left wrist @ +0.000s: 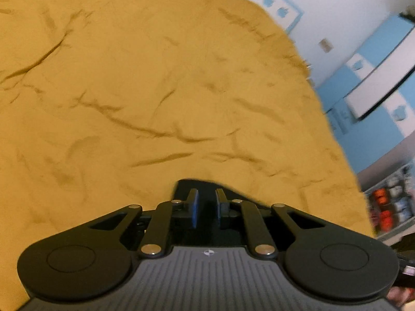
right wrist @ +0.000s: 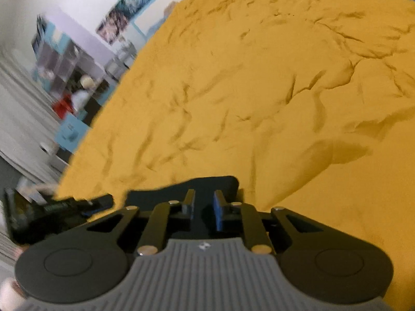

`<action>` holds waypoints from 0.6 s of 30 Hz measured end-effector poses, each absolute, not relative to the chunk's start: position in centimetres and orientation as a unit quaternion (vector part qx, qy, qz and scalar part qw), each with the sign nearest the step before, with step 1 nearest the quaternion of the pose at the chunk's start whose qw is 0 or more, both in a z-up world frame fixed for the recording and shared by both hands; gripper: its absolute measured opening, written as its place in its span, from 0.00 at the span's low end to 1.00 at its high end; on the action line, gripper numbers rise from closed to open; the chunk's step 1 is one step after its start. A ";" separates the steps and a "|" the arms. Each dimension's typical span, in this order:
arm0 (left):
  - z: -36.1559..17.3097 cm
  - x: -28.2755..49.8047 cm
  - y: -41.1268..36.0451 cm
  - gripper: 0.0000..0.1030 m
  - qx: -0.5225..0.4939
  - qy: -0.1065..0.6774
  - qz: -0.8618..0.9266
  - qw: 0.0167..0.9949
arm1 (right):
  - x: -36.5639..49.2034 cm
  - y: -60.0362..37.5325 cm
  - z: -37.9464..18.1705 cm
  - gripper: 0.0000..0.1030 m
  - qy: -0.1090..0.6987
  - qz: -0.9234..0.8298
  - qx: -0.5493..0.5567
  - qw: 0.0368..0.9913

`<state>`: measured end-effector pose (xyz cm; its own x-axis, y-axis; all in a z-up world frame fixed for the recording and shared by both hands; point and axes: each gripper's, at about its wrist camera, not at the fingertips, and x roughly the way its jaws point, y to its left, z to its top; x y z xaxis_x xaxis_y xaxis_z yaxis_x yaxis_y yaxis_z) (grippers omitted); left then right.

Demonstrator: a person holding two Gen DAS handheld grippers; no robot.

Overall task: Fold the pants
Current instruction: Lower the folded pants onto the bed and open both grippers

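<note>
While the dark pants point(right wrist: 207, 189) lie bunched just under both sets of fingertips on the mustard bedspread point(right wrist: 259, 90), the right gripper point(right wrist: 203, 207) is clenched on them; the left gripper point(left wrist: 206, 204) nips another edge, equally near.

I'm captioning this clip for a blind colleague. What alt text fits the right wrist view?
The right gripper pinches dark fabric, apparently the pants, over a wrinkled mustard-yellow sheet filling most of the frame. The left gripper reaches in at lower left; a blurred room lies behind.
</note>
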<state>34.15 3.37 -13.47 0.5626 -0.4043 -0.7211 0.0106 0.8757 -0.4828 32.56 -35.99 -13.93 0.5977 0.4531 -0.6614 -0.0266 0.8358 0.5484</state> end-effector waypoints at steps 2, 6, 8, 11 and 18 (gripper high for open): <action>-14.2 34.1 3.6 0.11 -0.209 0.466 -0.102 0.854 | 32.6 -36.0 -14.3 0.00 0.433 0.131 0.237 0.860; -13.0 32.6 4.3 0.11 -0.194 0.466 -0.090 0.858 | 31.1 -35.0 -12.5 0.08 0.418 0.126 0.193 0.878; -11.6 31.5 4.0 0.11 -0.170 0.460 -0.091 0.867 | 29.6 -33.6 -10.9 0.10 0.411 0.122 0.142 0.892; -9.4 28.6 2.8 0.12 -0.126 0.447 -0.084 0.882 | 26.9 -31.1 -9.2 0.21 0.403 0.113 0.078 0.905; -6.1 20.1 -1.1 0.50 -0.033 0.397 -0.097 0.912 | 19.9 -27.1 -7.3 0.30 0.357 0.126 0.011 0.926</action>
<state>20.07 -1.09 -6.14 0.6654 -0.2038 -0.7182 0.1508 0.9789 -0.1381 19.93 -27.13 -7.33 0.7134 0.2415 -0.6578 -0.2261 0.9679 0.1100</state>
